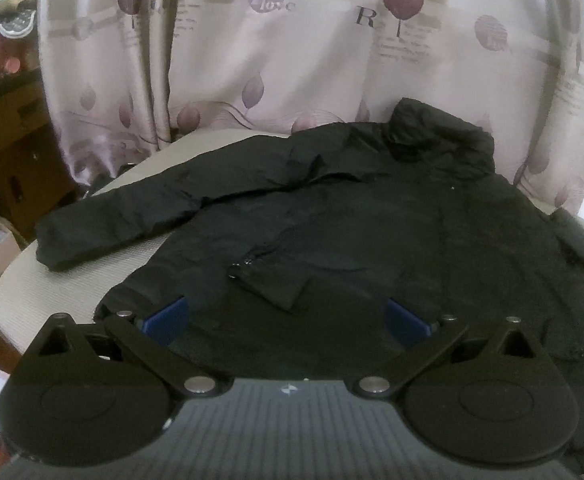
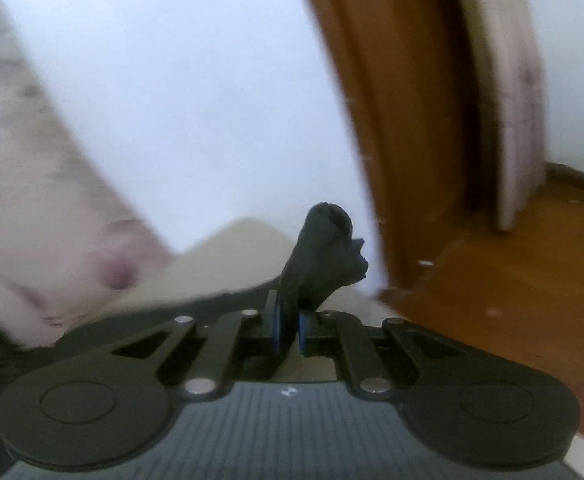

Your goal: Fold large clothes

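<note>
The black jacket (image 1: 351,216) looked light, limp and slippery, best pinched at cuffs or hem; right tongs (image 2: 288,328) were clamped on its fabric, left tongs (image 1: 286,320) gaped apart.

The jacket (image 1: 371,220) is black all over, with a small silvery zip pull. It lies on a beige, finely ribbed desk (image 1: 52,292). Behind hangs a pale pink curtain (image 1: 252,60) printed with mauve leaves, purple discs and dark lettering. The left gripper (image 1: 286,320) is black with 2 blue pads (image 1: 164,318); the right gripper (image 2: 288,326) matches. The wall (image 2: 192,100) is white, the door frame (image 2: 403,120) and floor (image 2: 511,280) orange-brown wood.
</note>
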Available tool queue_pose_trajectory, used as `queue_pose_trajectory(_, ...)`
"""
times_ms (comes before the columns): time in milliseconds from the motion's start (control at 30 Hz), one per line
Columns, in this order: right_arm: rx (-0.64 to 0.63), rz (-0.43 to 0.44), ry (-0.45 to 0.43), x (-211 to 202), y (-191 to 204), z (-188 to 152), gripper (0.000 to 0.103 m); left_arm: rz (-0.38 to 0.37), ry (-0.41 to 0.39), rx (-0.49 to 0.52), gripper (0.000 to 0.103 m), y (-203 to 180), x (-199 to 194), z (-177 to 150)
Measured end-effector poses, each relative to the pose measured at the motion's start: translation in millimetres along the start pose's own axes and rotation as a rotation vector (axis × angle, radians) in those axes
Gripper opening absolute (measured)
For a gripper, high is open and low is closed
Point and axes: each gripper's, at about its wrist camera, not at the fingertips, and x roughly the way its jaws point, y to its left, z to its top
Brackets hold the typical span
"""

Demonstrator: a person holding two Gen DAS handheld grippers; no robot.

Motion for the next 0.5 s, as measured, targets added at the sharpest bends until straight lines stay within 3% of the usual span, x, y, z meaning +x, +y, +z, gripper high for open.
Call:
queue_pose_trajectory(100,0.148,0.03,0.013,-2,-28,-19,0.014,0.02,-0.034,0.025,0.103,-1,-2,-2)
queue_pose_trajectory(167,0.181,0.065,-0.004,-16,-27,-35,0.018,0.036,-0.059,0.035,0.103,1,-4,-1)
queue_pose_trajectory(200,0.162,0.096,-0.004,-24,-19,-44,0.024,0.042,-0.071,0.041,0.103,3,-5,0)
queue_pose_trajectory(233,0.135,0.131,0.011,-29,-10,-52,0.038,0.054,-0.085,0.048,0.103,5,-5,1)
queue_pose_trajectory(267,0.115,0.197,0.042,-41,-3,-66,0.048,0.068,-0.096,0.055,0.103,7,-4,1)
queue_pose_trajectory(300,0.111,0.276,0.079,-49,4,-78,0.067,0.087,-0.11,0.063,0.103,11,-2,3)
queue_pose_trajectory(333,0.108,0.385,0.137,-60,9,-94,0.072,0.105,-0.119,0.065,0.103,17,1,4)
queue_pose_trajectory(400,0.051,0.491,0.232,-87,24,-123,0.073,0.143,-0.13,0.052,0.103,32,8,9)
queue_pose_trajectory(500,-0.085,0.577,0.348,-126,48,-167,0.073,0.185,-0.139,0.029,0.103,61,23,18)
